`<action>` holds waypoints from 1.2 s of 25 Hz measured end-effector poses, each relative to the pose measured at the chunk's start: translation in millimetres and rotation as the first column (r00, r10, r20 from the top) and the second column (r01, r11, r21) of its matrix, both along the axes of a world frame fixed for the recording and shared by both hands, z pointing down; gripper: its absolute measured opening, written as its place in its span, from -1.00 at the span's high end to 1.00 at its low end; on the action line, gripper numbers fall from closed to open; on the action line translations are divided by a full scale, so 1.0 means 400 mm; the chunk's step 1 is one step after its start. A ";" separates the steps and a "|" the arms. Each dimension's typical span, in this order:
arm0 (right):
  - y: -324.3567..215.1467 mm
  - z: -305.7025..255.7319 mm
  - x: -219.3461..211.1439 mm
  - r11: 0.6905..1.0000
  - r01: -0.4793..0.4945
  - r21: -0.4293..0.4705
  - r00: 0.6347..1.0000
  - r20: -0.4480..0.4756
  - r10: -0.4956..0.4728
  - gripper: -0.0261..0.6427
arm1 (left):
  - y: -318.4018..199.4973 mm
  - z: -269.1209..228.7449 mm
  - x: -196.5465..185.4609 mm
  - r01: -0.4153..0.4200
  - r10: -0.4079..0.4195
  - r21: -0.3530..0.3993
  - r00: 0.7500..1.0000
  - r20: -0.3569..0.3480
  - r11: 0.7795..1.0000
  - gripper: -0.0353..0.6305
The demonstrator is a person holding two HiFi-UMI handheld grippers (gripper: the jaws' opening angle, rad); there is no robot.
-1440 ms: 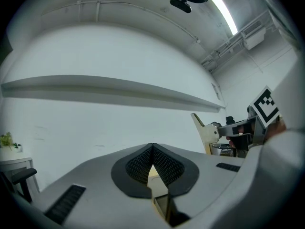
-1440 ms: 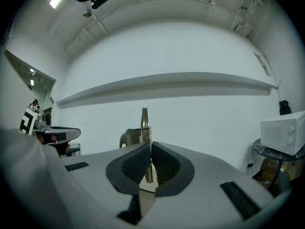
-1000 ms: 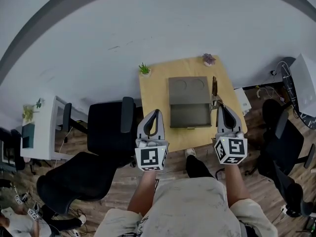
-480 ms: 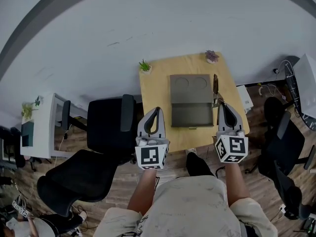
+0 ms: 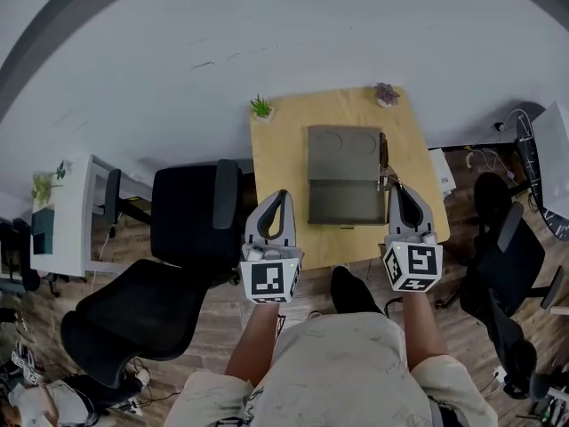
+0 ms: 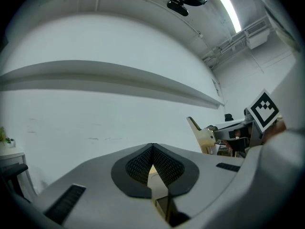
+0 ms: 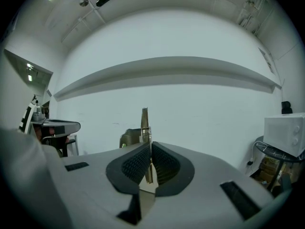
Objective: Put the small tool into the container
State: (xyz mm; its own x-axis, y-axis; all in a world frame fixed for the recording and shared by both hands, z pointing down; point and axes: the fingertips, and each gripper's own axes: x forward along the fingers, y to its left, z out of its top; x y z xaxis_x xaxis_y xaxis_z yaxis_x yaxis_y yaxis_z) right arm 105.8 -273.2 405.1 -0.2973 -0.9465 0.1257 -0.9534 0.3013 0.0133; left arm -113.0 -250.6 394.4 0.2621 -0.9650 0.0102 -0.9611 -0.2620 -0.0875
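A grey container [image 5: 343, 185] lies open on the small wooden table [image 5: 283, 154], its lid with two round recesses at the far side. My right gripper [image 5: 395, 190] hovers over the table's right edge, shut on a slim small tool [image 5: 383, 154] that sticks out forward beside the container. In the right gripper view the tool [image 7: 145, 120] rises upright from between the dark pads [image 7: 164, 163]. My left gripper [image 5: 282, 196] is held over the table's front left part, left of the container. Its jaws [image 6: 152, 149] meet at the tips with nothing held.
A small green plant [image 5: 260, 108] and a purple one [image 5: 387, 93] stand at the table's far corners. Black office chairs [image 5: 187, 221] crowd the left; another chair [image 5: 507, 256] and a white appliance [image 5: 553, 154] are at the right. A white shelf [image 5: 64, 229] stands far left.
The head view has shifted slightly. Both grippers keep nearly the same stance, and the tool stays in the right gripper.
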 end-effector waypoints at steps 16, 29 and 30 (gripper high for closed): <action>-0.029 0.086 -0.047 0.995 0.056 -0.081 0.994 -0.085 -0.063 0.86 | -0.002 0.086 -0.030 0.029 -0.030 -0.066 0.999 -0.011 0.997 0.88; -0.034 0.167 -0.068 0.982 0.114 -0.151 0.973 -0.184 -0.142 0.86 | 0.014 0.147 -0.036 0.059 -0.060 -0.102 0.998 -0.011 0.993 0.88; -0.034 0.175 -0.068 0.981 0.118 -0.157 0.970 -0.194 -0.148 0.86 | 0.016 0.156 -0.036 0.062 -0.064 -0.111 0.998 -0.012 0.992 0.88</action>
State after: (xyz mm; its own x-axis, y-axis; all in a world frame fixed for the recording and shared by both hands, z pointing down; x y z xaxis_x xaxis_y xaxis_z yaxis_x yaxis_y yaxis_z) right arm 78.6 -286.6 475.1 -0.3730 -0.8680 0.3277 -0.8863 0.4378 0.1511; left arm -127.5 -244.0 456.7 0.2021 -0.9727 0.1142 -0.9770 -0.2084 -0.0459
